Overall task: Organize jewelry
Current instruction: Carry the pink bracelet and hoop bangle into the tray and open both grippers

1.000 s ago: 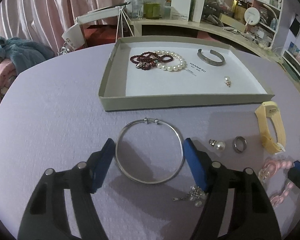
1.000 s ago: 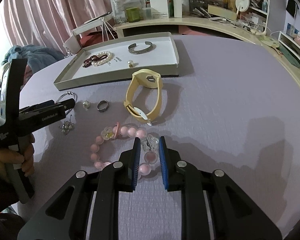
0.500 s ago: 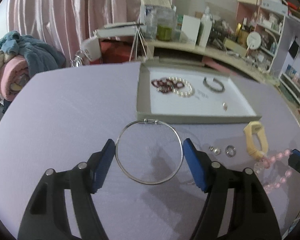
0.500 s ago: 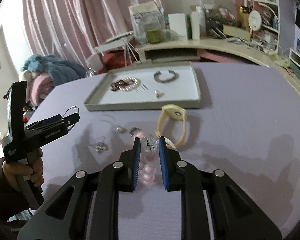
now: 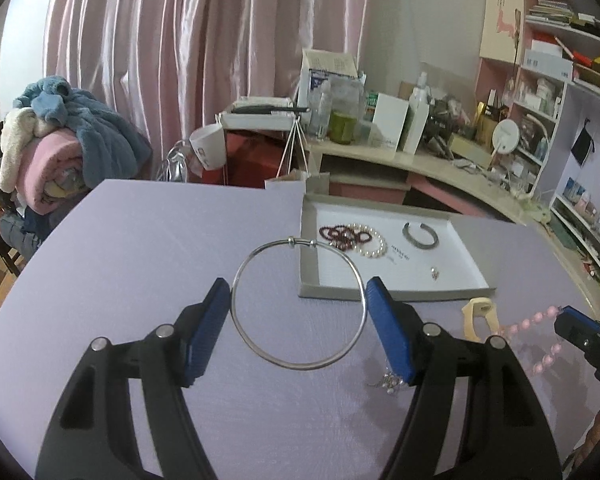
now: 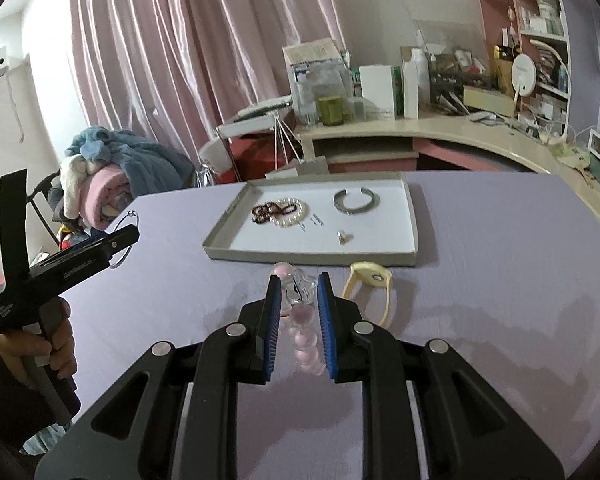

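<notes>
Two grippers are carrying jewelry toward the tray (image 6: 414,236).
Left gripper (image 5: 298,312) is clamping the bangle (image 5: 299,304); right gripper (image 6: 299,312) is seemingly pinching pink beads (image 6: 306,338); each needs releasing inside.

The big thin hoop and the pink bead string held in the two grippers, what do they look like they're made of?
The hoop looks like polished silver-toned metal: a thin, rigid wire with bright highlights and a small clasp at its top. The pink bead string looks like translucent plastic or resin, perhaps glass: the glossy beads let light through, and one clear flower-shaped piece sits among them. Neither material is certain from looks alone.
</notes>
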Demonstrator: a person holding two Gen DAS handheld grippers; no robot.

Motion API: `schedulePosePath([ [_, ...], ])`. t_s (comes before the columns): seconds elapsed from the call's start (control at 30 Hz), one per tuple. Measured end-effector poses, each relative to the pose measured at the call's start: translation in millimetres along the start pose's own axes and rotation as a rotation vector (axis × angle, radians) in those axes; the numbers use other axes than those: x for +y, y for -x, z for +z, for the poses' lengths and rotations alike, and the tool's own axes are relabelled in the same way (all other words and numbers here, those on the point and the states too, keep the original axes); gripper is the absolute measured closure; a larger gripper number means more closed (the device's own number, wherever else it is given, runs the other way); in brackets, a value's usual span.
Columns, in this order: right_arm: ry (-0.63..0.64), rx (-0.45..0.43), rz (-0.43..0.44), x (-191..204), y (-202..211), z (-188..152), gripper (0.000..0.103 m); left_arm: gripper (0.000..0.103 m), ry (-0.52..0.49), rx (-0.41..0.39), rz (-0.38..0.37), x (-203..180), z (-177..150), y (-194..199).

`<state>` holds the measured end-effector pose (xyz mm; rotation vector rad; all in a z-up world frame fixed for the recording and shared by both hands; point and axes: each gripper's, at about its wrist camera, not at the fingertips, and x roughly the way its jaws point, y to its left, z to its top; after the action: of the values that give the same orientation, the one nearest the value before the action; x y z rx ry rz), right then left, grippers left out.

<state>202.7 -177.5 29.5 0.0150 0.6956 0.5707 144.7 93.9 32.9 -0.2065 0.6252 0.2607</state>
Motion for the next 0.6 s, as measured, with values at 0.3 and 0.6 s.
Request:
schedulePosePath([
  [0.3, 0.006, -0.061, -0.001, -1, 8, 16, 0.084, 0.033, 0.014, -0.04, -0.01, 2, 10, 19],
  [0.6, 0.04, -0.141, -0.039, -7, 12, 48, 0.084, 0.033, 0.013, -0.066, -0.014, 0, 23, 25],
])
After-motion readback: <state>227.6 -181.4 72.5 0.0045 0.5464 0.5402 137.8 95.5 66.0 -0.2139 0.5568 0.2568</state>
